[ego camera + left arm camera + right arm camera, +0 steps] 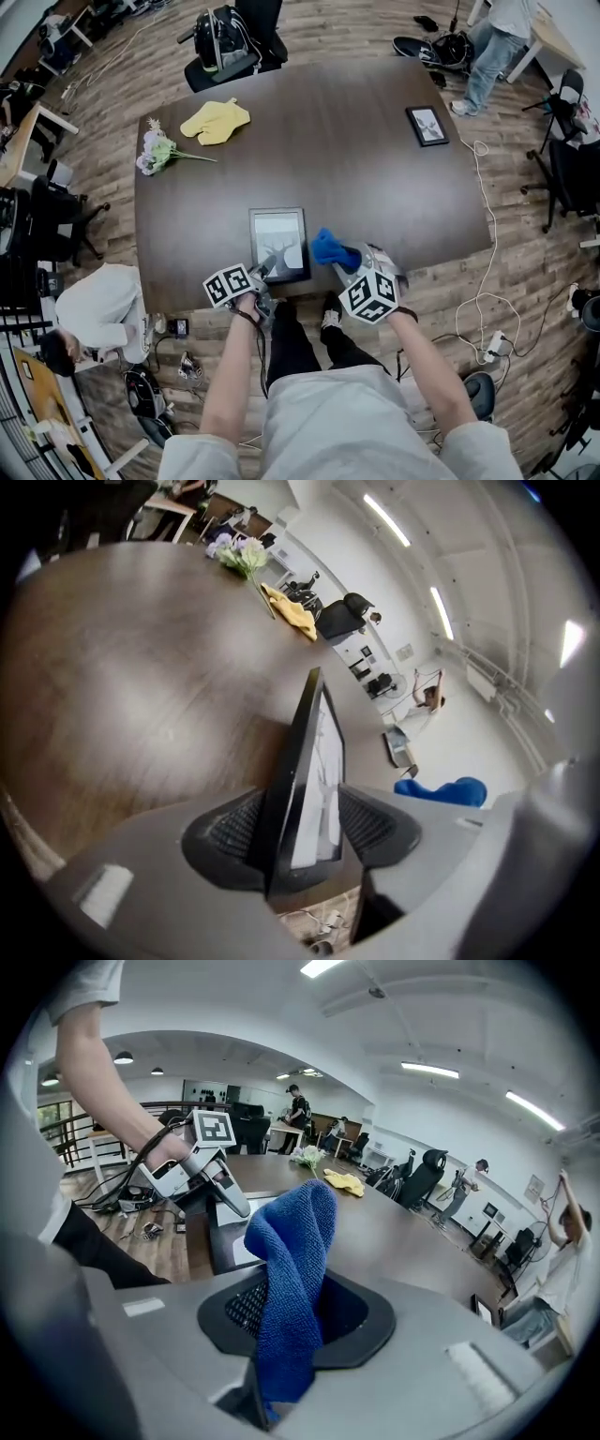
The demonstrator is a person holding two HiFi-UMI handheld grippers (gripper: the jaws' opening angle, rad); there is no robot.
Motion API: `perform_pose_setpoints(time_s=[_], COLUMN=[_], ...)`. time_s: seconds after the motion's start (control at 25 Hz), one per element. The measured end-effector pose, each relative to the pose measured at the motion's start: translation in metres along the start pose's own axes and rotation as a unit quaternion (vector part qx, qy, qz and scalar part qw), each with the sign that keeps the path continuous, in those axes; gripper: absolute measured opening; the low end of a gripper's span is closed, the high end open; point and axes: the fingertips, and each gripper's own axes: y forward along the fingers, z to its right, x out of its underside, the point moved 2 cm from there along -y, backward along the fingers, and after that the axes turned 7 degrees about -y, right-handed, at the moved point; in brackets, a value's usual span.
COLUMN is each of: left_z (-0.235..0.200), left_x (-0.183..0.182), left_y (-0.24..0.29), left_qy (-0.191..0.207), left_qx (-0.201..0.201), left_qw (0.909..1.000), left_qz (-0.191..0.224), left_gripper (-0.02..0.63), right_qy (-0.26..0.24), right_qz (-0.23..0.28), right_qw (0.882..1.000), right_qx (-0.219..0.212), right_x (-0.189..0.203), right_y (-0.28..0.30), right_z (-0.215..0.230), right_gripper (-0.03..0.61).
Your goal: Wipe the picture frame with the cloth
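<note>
The left gripper (300, 834) has its jaws standing apart with the near edge of the black picture frame (278, 242) between the pads, which do not visibly press on it. The right gripper (295, 1314) is clamped on a blue cloth (291, 1241), whose loose end stands bunched above the jaws. In the head view both grippers sit low in the centre, each carrying a cube of black-and-white square markers, and the cloth is just right of the frame's lower right corner. The frame sits at the near edge of the dark wooden table (375, 187), holding a pale print; the drawing on it is too faint to make out. Further up the table, at upper left, are a bunch of artificial flowers (157, 150) and a yellow cloth (216, 121); at upper right lies a small black photo frame (427, 125). Beyond the table, a person (98, 314) sits at lower left and another (492, 47) stands at the top right.
</note>
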Motion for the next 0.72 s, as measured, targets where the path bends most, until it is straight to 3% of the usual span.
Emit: perform_pose_setpoints(time_s=[0.2,0.28,0.56,0.72], left_z=[-0.017,-0.017,-0.006,-0.001], left_x=[-0.001,0.0,0.011,0.012], left_y=[-0.015,-0.019,-0.026,-0.042], left_qy=[0.049,0.063,0.09,0.138], left_qx=[-0.132,-0.157,-0.14,-0.127], left_qw=[0.9898,0.9852,0.9857,0.9818], left_qz=[0.021,0.029,0.025,0.033], left_gripper=[0.299,0.299,0.299,0.299], right_qy=[0.016,0.021,0.046,0.124], right_qz=[0.007,0.009,0.013,0.008], right_qw=[1.0,1.0,0.999,0.992], right_qx=[0.0,-0.002,-0.005,0.009], right_x=[-0.003,-0.004,-0.007,0.006], right_y=[-0.003,-0.002,-0.004,-0.004], right_z=[-0.008,-0.013,-0.027,-0.033], right_gripper=[0.089,0.089,0.089,0.089])
